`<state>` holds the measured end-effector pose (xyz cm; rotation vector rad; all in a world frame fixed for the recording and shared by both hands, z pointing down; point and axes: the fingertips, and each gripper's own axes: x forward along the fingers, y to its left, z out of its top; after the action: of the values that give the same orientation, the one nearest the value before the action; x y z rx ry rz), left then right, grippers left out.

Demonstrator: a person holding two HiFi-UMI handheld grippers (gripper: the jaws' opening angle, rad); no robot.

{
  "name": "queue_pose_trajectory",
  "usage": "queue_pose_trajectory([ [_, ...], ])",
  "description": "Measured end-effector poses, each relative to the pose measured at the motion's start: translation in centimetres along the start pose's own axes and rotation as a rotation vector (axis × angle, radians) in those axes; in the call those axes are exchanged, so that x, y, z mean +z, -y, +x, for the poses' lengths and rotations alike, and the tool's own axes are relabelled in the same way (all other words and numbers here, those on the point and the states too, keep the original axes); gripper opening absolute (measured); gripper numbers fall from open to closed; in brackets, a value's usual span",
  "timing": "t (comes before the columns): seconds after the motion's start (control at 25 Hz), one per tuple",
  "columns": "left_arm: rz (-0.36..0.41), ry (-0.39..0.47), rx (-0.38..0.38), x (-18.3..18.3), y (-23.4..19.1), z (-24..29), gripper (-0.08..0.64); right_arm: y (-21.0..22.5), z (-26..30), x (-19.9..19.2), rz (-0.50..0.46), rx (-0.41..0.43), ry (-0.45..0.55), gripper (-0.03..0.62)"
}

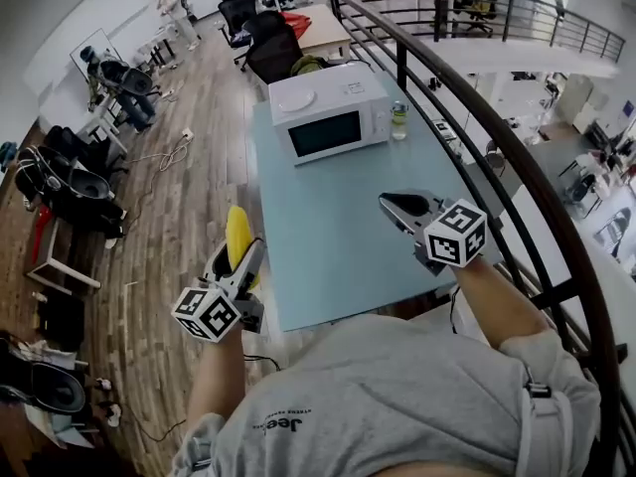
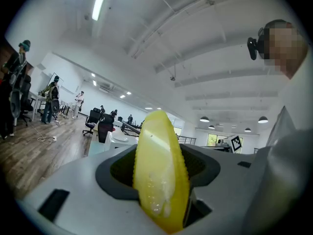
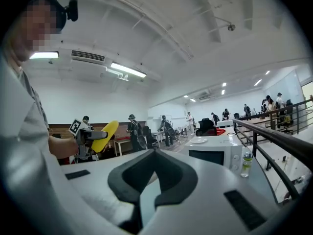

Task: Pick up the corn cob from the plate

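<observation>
Left fingers: those of your left gripper (image 1: 236,264) were closed on the corn cob (image 2: 159,170), which stood up out of them.
Corn cob: it was in the air just beside the left edge of the table (image 1: 338,241), well apart from the plate (image 1: 295,100) on the microwave (image 1: 333,132).
Right fingers: those of your right gripper (image 3: 154,153) were together at the tips and held nothing, above the table.

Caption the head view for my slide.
Left tool holds the yellow corn cob beside the blue table; right tool hangs empty over it, microwave beyond.
</observation>
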<state>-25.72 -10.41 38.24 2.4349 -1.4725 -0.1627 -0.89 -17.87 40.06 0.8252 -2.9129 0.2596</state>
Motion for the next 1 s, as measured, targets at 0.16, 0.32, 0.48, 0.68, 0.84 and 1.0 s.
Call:
queue_pose_trajectory([
  [0.16,0.022,-0.014,-0.036,-1.3,-2.2,-2.4,0.261,-1.9,2.5,-1.3,0.029,-0.018,-0.009,0.014],
  [0.32,-0.022,-0.007,-0.068,-3.2,-3.5,-3.3,0.261,-2.5,4.2,-3.4,0.063,-0.025,-0.047,0.014],
  [0.48,-0.067,-0.002,-0.072,-5.2,-3.9,-4.3,0.261,-3.0,4.3,-5.6,0.094,-0.018,-0.094,0.014],
  [0.68,-0.111,-0.006,-0.061,-6.9,-3.5,-4.7,0.261,-2.5,3.5,-8.4,0.138,-0.013,-0.138,0.014],
  [0.84,-0.101,-0.008,-0.056,-7.2,-2.7,-3.9,0.261,-1.5,3.4,-9.4,0.186,0.006,-0.15,0.014],
  [1.0,-0.095,-0.011,-0.054,-7.0,-1.6,-3.5,0.261,-0.8,2.9,-9.7,0.22,0.015,-0.15,0.014],
])
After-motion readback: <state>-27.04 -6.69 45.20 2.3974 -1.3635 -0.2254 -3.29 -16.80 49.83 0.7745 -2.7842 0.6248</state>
